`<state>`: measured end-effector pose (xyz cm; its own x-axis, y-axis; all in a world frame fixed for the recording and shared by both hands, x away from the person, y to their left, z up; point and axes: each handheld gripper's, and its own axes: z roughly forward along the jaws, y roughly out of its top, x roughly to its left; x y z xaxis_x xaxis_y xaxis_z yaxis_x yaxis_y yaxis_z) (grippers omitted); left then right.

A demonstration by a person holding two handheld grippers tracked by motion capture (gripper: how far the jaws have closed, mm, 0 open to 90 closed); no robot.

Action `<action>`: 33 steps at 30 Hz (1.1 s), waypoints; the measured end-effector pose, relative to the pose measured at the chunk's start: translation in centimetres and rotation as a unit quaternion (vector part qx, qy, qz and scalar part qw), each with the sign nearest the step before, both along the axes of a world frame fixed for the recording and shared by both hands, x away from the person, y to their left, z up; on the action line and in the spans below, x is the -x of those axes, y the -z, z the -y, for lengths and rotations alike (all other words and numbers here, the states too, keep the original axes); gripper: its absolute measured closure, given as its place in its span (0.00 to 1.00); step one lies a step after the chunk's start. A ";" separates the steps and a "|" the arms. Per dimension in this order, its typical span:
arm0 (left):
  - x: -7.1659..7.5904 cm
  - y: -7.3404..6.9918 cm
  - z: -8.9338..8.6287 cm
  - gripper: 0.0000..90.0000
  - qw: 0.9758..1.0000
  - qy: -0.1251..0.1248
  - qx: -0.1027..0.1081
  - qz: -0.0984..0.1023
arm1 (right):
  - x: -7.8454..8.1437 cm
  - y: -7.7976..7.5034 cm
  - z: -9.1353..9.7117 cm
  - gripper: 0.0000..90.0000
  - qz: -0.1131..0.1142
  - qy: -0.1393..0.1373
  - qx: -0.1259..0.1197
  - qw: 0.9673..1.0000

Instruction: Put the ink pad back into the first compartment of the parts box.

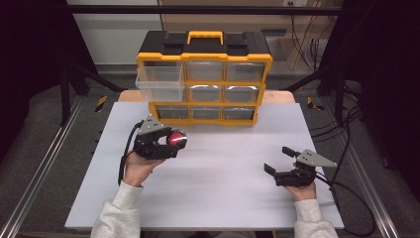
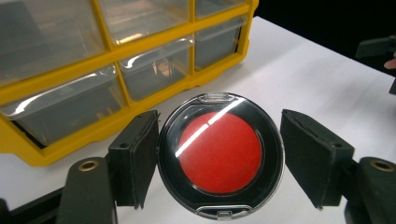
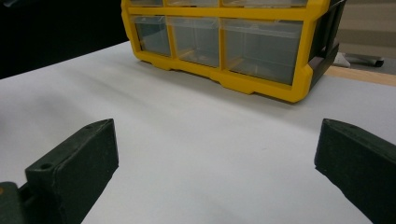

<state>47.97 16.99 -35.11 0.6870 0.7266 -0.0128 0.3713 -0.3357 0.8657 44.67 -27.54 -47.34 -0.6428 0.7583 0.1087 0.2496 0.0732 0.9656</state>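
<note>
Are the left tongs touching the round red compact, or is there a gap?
Cannot tell. In the left gripper view, one pad meets the compact's rim, the other stands clear; the left tongs hide contact from above.

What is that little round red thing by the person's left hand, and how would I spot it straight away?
Start at the big yellow and black drawer cabinet at the far side of the white table. In front of its lower left corner, the left gripper has its two black jaws either side of a small round compact. It has a black rim, a clear lid and a bright red disc inside, the one red thing here.

A lab test rig: white table (image 1: 213, 198), metal frame rails (image 1: 29, 183), trailing cables (image 1: 341, 139).
</note>
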 end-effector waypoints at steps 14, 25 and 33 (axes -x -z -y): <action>-0.3 -3.0 -1.7 0.33 1.000 -0.015 0.008 0.022 | 0.0 0.0 0.0 0.00 0.000 -0.001 -0.002 1.000; -0.4 -5.5 -2.6 0.33 0.999 -0.024 0.004 0.042 | 0.0 0.0 0.0 0.00 -0.001 -0.002 -0.001 1.000; -0.8 -7.3 -3.2 0.33 0.998 -0.031 0.010 0.054 | 0.0 0.1 0.0 0.00 -0.002 -0.002 0.001 1.000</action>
<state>48.77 20.18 -27.76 0.6390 0.7679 0.0447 0.2949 -0.2982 0.9078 44.71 -27.50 -47.40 -0.6457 0.7556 0.1102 0.2539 0.0764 0.9642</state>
